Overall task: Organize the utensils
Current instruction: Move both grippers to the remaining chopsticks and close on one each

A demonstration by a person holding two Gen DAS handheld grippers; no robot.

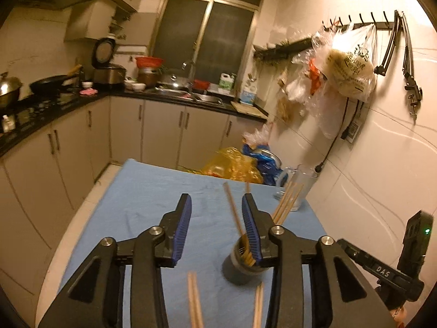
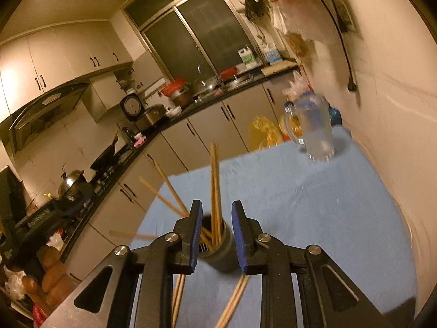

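A dark grey utensil cup (image 1: 240, 265) stands on the blue-covered table (image 1: 153, 196) and holds several wooden chopsticks (image 1: 235, 213). My left gripper (image 1: 217, 205) is open above the table, the cup just below its right finger. In the right wrist view the cup (image 2: 218, 254) sits between the open fingers of my right gripper (image 2: 217, 210), with chopsticks (image 2: 214, 191) standing up in it. Loose chopsticks (image 2: 232, 303) lie on the cloth below the cup, and others (image 1: 195, 300) show at the bottom of the left wrist view.
A clear glass mug (image 2: 316, 134) stands at the table's far right corner by the wall; it also shows in the left wrist view (image 1: 300, 186). Yellow and blue plastic bags (image 1: 235, 164) lie past the far edge. Kitchen counters (image 1: 174, 95) run behind and left.
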